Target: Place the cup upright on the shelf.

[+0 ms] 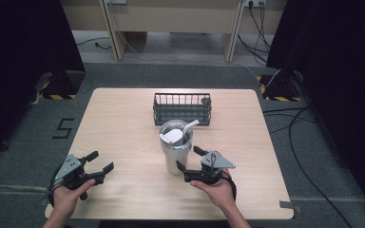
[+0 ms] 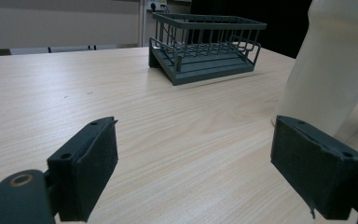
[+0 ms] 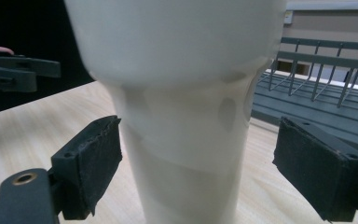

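Note:
A cream tumbler [image 1: 175,142] with a clear lid and a white straw stands upright at the middle of the wooden table [image 1: 123,123]. My right gripper [image 1: 189,159] is open at its lower right, jaws either side of the narrow base, and the tumbler [image 3: 186,107] stands close up between the pads without touching them. My left gripper [image 1: 100,162] is open near the table's front left, nothing between its jaws; its view has the tumbler [image 2: 333,60] at the right edge. The other hand's gripper [image 3: 14,72] is far off at the left.
A dark wire basket [image 1: 182,108] sits just behind the tumbler toward the table's far side, also seen as the basket [image 2: 205,44] and the basket [image 3: 321,88]. Black curtains flank the table, and cables lie on the grey floor at the right.

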